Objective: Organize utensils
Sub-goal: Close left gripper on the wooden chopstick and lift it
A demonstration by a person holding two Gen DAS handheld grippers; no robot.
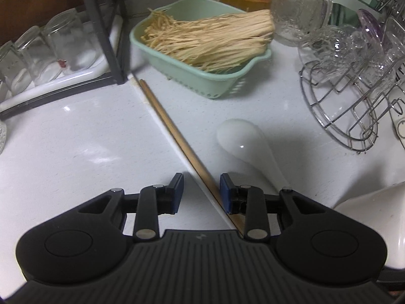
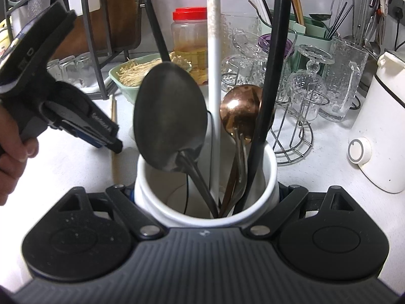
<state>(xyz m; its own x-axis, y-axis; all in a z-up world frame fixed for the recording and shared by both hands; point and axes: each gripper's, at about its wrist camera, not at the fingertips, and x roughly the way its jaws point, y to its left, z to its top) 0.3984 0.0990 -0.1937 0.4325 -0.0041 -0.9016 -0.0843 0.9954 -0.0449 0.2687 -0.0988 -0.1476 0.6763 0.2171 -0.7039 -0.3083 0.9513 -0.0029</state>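
Left fingers: the left gripper (image 1: 201, 192) stands partly open over the table (image 1: 76, 136); a wooden chopstick (image 1: 174, 136) lies on the surface in the gap, close to the right-hand pad (image 1: 225, 192), with a clear space to the other pad, so nothing is clamped.
Right fingers: the right gripper (image 2: 206, 190) is spread wide around a white utensil crock (image 2: 152, 185); the pads are hidden behind its wall, so whether they press on it cannot be told.
Crock contents: a dark spoon (image 2: 169, 116), a copper spoon (image 2: 240, 109), a white handle (image 2: 214, 76) and a black handle (image 2: 273, 76) stand upright inside.
Just beside the chopstick: a white ceramic spoon (image 1: 243, 141) lies on the table to its right.
Further out: a green basket (image 1: 202, 86) of pale straw-like strands sits behind, a wire rack (image 1: 349, 106) of glassware to the right, upturned jars (image 1: 50, 50) to the left.
Person: a hand (image 2: 12, 152) grips the left gripper's handle, seen at the left of the right wrist view.
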